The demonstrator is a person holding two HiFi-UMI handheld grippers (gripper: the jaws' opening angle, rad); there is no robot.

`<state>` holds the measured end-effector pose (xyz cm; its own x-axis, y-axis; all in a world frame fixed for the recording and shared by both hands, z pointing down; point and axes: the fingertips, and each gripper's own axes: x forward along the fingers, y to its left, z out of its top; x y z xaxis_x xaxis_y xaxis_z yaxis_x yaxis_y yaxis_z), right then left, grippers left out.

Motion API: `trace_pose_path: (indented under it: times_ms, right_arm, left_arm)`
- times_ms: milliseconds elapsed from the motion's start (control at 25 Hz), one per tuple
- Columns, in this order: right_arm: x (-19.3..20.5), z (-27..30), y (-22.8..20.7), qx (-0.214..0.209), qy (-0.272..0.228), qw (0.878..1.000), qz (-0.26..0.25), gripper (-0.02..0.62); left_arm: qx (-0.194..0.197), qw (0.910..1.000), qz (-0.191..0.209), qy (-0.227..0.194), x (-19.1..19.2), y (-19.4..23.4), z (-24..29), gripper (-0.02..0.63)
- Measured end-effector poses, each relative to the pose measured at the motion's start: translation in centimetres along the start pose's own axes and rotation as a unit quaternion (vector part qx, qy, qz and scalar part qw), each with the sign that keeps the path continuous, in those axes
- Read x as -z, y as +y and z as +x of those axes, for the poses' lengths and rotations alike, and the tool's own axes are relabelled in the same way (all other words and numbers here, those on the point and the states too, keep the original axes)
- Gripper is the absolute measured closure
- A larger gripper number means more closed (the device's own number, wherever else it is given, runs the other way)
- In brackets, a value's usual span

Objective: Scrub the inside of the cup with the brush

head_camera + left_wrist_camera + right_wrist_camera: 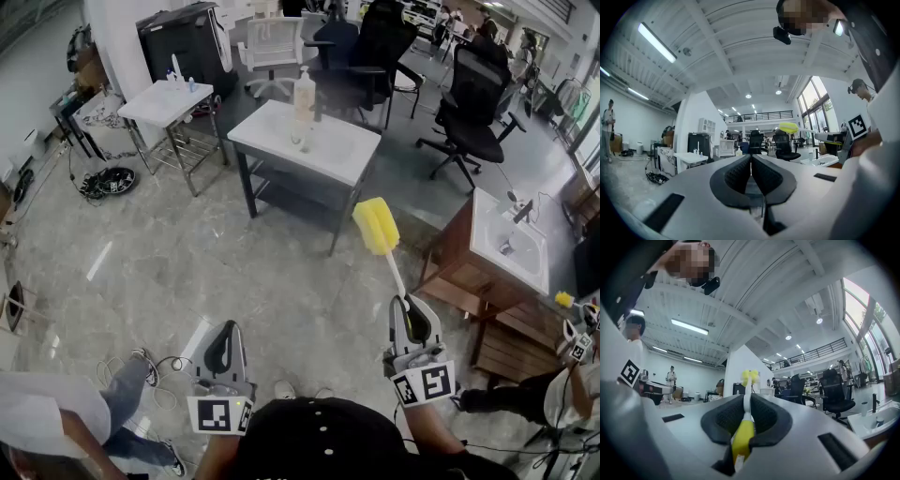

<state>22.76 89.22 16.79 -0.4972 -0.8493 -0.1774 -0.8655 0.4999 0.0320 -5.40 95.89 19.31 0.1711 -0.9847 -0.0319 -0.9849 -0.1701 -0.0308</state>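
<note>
Your left gripper (224, 330) is closed and empty; in the left gripper view its two black pads (765, 177) meet with nothing between them. It sits at 7 o'clock in the head view, above the stone floor (187, 253).

Your right gripper (410, 304) is at 5 o'clock and is closed on the brush (379, 230). In the right gripper view, the pads clamp the white shaft just above the yellow handle section (742, 437). The shaft runs from the gripper toward 11 o'clock and ends in the yellow sponge head, held in the air and apart from all furniture.

A white table (342, 155) stands at 12 o'clock, well apart from both grippers. It carries a pump bottle (304, 94). A small item beside the bottle is too small to identify. A sink unit (506, 246) stands at 3 o'clock.
</note>
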Motion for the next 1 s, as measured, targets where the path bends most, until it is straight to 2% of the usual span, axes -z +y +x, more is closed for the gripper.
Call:
trace_pose_path:
  times_ms: [480, 640, 1000]
  right_arm:
    - [0.3, 1.6, 1.5, -0.009, 0.002, 1.000, 0.001, 0.546]
    - [-0.1, 2.1, 2.5, -0.013, -0.019, 1.000, 0.014, 0.545]
    - [1.6, 2.2, 4.2, 0.009, -0.008, 1.000, 0.022, 0.545]
  left_arm:
    - [-0.001, 1.0000, -0.005, -0.004, 0.2, 1.9, 0.3, 0.578]
    - [0.003, 1.0000, -0.005, -0.006, 0.5, 2.9, 0.4, 0.578]
    - [0.027, 0.9995, -0.008, 0.011, 2.7, 5.2, 0.4, 0.578]
